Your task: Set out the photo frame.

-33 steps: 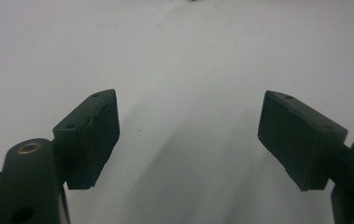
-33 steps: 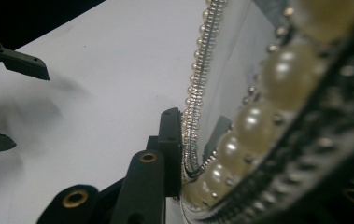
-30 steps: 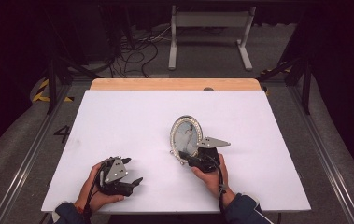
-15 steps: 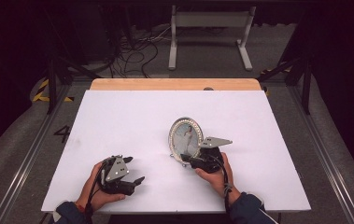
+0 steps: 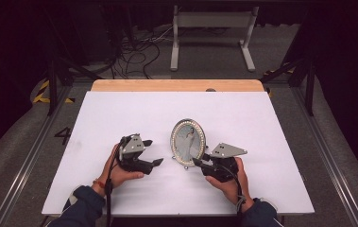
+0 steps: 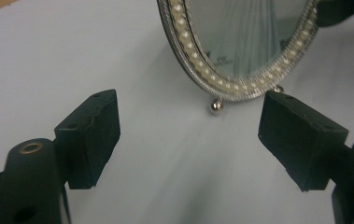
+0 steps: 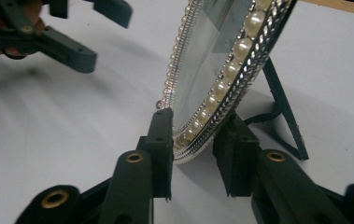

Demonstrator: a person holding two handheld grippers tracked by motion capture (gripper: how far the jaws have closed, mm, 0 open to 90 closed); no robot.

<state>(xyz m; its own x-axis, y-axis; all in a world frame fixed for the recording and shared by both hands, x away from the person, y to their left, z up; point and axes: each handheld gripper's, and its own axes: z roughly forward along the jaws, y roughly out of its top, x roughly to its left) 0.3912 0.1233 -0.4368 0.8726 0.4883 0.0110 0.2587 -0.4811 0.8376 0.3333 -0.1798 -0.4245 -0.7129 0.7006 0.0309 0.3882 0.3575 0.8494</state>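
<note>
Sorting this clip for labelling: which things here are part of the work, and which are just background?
In use: oval pearl-rimmed frame, its rim between the right gripper jaws; open left gripper facing it.
Background: white table, floor cables, metal stand.

Dim room: grey floor [image 5: 21, 142], tangled cables [image 5: 139, 49], white stand [image 5: 212, 33] behind.

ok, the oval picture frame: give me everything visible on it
The oval picture frame stands upright near the middle of the white table, leaning on a dark back strut. Its silvery, metal-looking rim carries a ring of pearl-like beads; small ball feet sit under the lower edge. A glazed front shows a pale picture, too blurred to read. The right gripper straddles its lower rim, jaws just loosened; contact unclear. The left gripper stays apart, open.
</note>
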